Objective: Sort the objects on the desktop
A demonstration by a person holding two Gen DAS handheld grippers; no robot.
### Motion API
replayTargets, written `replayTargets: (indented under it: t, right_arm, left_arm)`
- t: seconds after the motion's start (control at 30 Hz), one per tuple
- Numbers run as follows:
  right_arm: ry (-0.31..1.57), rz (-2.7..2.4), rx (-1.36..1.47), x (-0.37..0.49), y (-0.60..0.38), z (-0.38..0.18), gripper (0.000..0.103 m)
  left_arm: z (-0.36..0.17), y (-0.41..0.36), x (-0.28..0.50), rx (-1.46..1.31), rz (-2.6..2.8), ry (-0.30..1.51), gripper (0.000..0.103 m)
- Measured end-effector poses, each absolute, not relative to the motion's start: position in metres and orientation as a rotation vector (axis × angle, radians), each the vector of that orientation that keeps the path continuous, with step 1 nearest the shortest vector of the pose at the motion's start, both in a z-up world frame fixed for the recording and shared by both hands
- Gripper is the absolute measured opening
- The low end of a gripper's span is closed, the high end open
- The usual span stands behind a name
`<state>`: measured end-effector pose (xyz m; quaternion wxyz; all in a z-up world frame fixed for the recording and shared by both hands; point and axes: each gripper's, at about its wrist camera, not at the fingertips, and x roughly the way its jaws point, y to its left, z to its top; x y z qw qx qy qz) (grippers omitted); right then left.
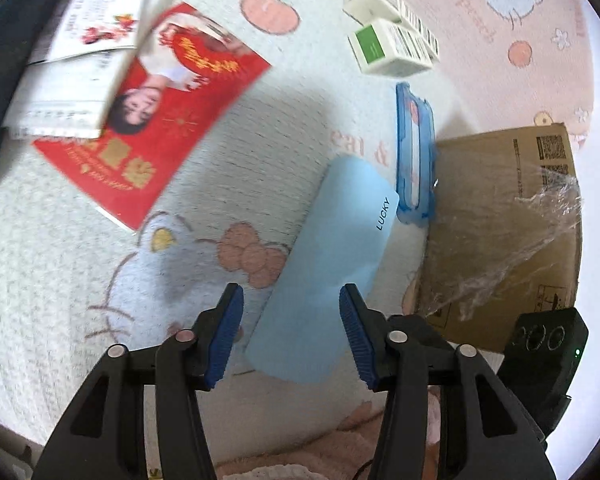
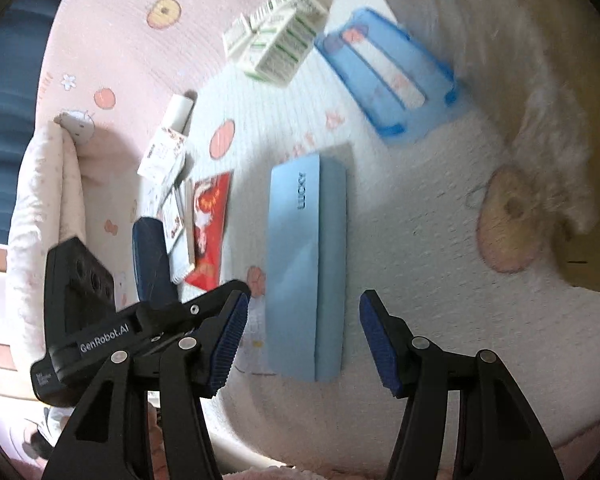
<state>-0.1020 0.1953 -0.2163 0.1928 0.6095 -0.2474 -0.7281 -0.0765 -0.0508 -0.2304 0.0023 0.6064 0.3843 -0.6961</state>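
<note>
A light blue case marked LUCKY (image 1: 332,248) (image 2: 306,264) lies flat on the patterned blanket. My left gripper (image 1: 291,300) is open, its fingers straddling the case's near end just above it. My right gripper (image 2: 304,304) is open too, held over the case's near end from the other side. A clear blue plastic box (image 1: 414,152) (image 2: 388,76) lies beyond the case. Green and white cartons (image 1: 392,28) (image 2: 276,44) lie further off. A red booklet (image 1: 156,116) (image 2: 210,232) lies under white books (image 1: 76,60) (image 2: 168,184).
A cardboard box with plastic wrap (image 1: 508,232) stands right of the case in the left wrist view. The left gripper's body (image 2: 100,312) shows at the left of the right wrist view, with a dark blue case (image 2: 152,256) behind it. A furry cream pillow (image 2: 520,60) lies at the right.
</note>
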Motion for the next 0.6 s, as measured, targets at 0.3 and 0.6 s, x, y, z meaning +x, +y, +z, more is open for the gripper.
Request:
replayTargets:
  t: [0.3,0.6]
  right_arm:
    - [-0.626,-2.020,1.789,-0.093,0.186,-0.224,0.014]
    - [-0.717,-1.969,1.857,-0.087,0.189,-0.241,0.014]
  left_arm:
    - [-0.236,-0.039,-0.067,1.978,-2.184,1.037,0.010]
    - [-0.242,-0.034,-0.067,2.048,-2.166,1.115,0.007]
